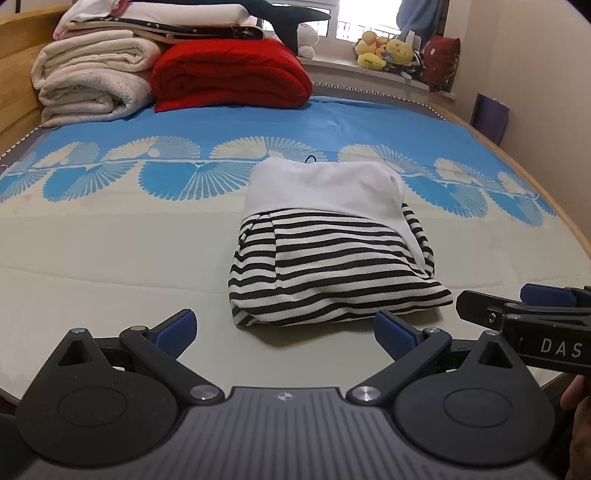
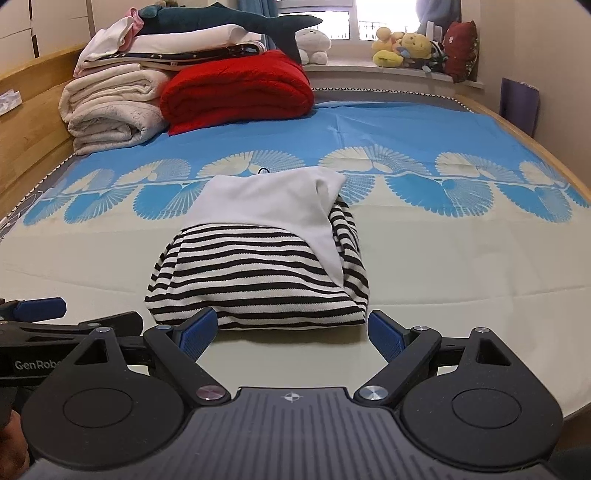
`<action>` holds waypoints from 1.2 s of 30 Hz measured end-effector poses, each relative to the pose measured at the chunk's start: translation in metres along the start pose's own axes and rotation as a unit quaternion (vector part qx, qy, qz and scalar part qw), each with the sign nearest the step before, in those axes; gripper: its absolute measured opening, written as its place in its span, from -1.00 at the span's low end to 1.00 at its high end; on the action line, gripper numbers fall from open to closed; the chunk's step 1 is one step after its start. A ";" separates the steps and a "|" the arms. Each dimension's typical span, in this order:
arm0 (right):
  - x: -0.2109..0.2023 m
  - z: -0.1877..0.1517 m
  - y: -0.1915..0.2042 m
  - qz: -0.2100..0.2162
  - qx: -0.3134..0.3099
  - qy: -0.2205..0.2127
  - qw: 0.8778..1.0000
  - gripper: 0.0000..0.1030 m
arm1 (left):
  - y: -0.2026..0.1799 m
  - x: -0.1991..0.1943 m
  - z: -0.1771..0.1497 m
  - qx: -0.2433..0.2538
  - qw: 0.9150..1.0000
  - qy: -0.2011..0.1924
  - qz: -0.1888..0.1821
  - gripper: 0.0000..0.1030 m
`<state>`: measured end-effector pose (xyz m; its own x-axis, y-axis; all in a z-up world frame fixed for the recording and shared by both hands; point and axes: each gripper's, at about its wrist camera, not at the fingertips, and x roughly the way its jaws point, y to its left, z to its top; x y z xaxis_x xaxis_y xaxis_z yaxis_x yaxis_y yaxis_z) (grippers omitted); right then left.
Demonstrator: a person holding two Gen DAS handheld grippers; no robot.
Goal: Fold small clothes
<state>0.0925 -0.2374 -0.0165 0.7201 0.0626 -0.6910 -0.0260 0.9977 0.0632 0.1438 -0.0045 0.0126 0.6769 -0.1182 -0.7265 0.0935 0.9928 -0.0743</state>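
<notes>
Two grippers agape, empty, near folded striped garment (image 1: 332, 273) on bed (image 1: 110, 251)

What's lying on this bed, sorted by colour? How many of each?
Striped black-and-white garment: 1
Red folded blanket: 1
Cream rolled blankets: 2
Dark blue shark plush: 1
Total: 5, leaving out the mixed folded linens under the shark.

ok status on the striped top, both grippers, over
Left gripper open, empty. Right gripper open, empty. Striped garment folded on the bed sheet, untouched. Nothing in the way.
</notes>
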 end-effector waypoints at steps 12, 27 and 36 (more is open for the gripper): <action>0.002 0.000 0.002 0.000 -0.014 0.000 1.000 0.73 | -0.001 0.006 -0.001 0.008 1.000 0.003 0.003 0.98; 0.002 -0.001 0.002 0.001 -0.018 0.001 1.000 0.73 | 0.000 0.007 -0.002 0.010 1.000 0.002 0.005 0.98; 0.002 -0.001 0.002 0.001 -0.019 0.002 1.000 0.73 | -0.001 0.007 -0.002 0.010 1.000 0.002 0.005 0.98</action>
<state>0.0931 -0.2351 -0.0189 0.7179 0.0644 -0.6931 -0.0531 0.9979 0.0377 0.1468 -0.0062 0.0063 0.6750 -0.1078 -0.7299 0.1007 0.9935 -0.0535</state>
